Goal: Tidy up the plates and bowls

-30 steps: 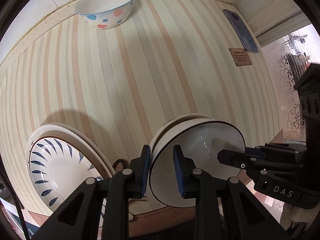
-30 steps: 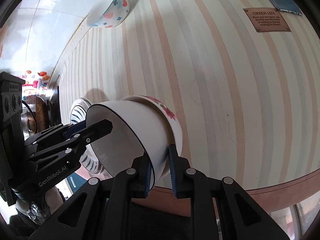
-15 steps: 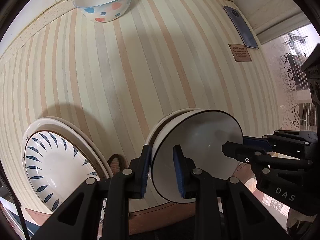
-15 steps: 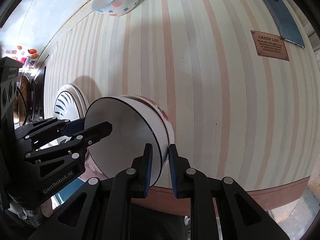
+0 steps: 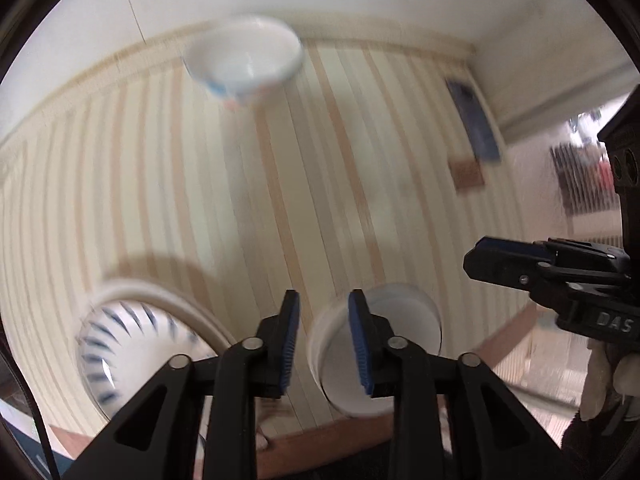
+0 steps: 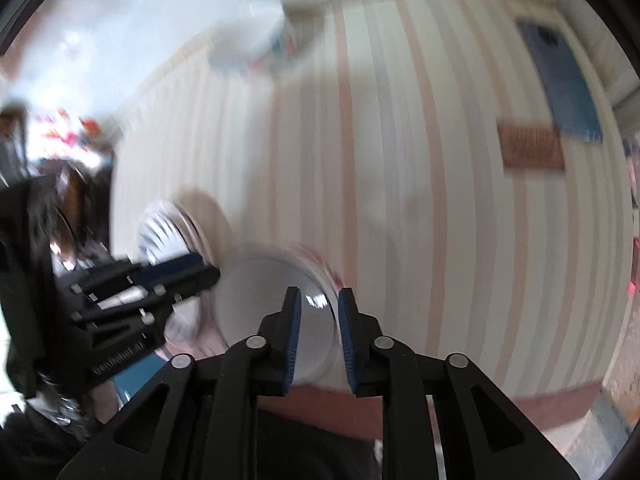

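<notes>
Bowls [image 5: 376, 344] stacked between both parted tongs, left tongs [image 5: 322, 338], right tongs [image 6: 318, 334]; pink flowers show only rightward.

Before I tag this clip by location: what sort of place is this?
Probably a home dining or kitchen table: a striped tablecloth, bowls and plates on it, and a phone at the far edge.

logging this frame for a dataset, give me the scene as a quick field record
surface: striped table
near edge: nested bowls, white one inside a pink-patterned one
left gripper: jaws straddle the bowls' rim; grip unclear in the blur
right gripper: jaws straddle the rim too; grip unclear
left of bowls: blue-leaf plate on a plain plate
far edge: spotted bowl, alone
far right: phone beside brown label
</notes>
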Available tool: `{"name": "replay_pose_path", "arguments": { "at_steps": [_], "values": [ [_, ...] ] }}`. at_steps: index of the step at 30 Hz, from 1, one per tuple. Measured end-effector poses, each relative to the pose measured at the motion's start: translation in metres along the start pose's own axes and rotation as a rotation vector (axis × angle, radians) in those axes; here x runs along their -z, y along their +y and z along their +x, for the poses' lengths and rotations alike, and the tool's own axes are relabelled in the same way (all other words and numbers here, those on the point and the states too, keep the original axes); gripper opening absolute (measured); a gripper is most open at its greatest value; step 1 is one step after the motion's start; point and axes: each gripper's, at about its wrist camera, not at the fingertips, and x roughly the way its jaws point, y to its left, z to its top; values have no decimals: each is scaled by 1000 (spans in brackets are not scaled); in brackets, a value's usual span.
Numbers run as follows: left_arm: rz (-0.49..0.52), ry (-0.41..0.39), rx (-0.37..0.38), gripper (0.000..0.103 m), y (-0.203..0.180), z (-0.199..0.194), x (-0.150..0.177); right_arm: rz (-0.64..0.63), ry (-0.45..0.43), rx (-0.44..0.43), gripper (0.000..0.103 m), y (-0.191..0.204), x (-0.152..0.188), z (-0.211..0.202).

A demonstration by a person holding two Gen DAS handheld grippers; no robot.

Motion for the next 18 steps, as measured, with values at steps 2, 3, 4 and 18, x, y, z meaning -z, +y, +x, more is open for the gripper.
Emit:
{"name": "replay_pose_path", "arguments": {
  "at_steps": [2, 3, 4, 18],
  "values": [
    [-47, -31, -11, 26, 18, -4, -24, -38, -59, -33, 38, 8, -24, -13],
    [-78, -41, -15, 26, 29, -3, -38, -44, -86, -39, 47, 11, -37, -17],
    [-112, -47, -15, 26, 40, -2, -51, -47, -113, -53, 49, 14, -56, -19],
    [-291, -32, -53, 18, 122, 60, -173, 96, -173, -109, 31, 18, -218, 74]
  ]
}}
